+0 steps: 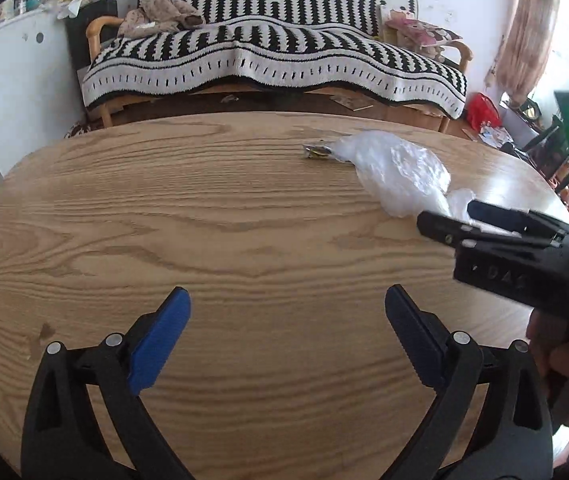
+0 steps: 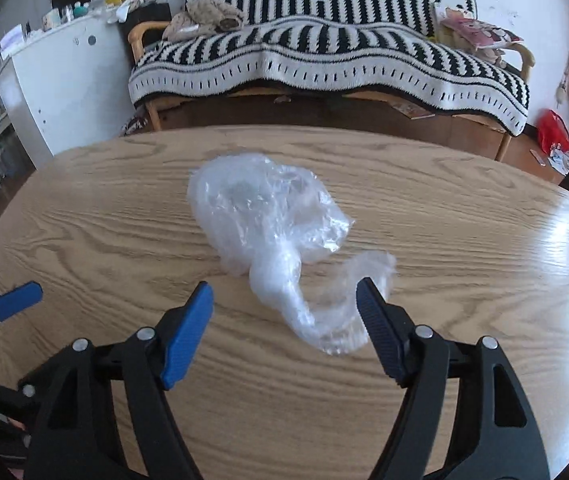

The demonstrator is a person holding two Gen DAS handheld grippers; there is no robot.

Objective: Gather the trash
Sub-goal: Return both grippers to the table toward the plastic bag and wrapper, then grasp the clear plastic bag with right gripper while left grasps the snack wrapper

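Observation:
A crumpled clear plastic bag lies on the wooden table. Its twisted tail reaches between the fingers of my right gripper, which is open just above the table; the tail lies close to the right finger. In the left wrist view the same bag lies at the right, with a small shiny wrapper just left of it. My left gripper is open and empty over bare table, to the left of the right gripper.
A sofa with a black-and-white striped blanket stands beyond the table's far edge. A white cabinet with clutter on top is at the left. A red bag lies on the floor at the right.

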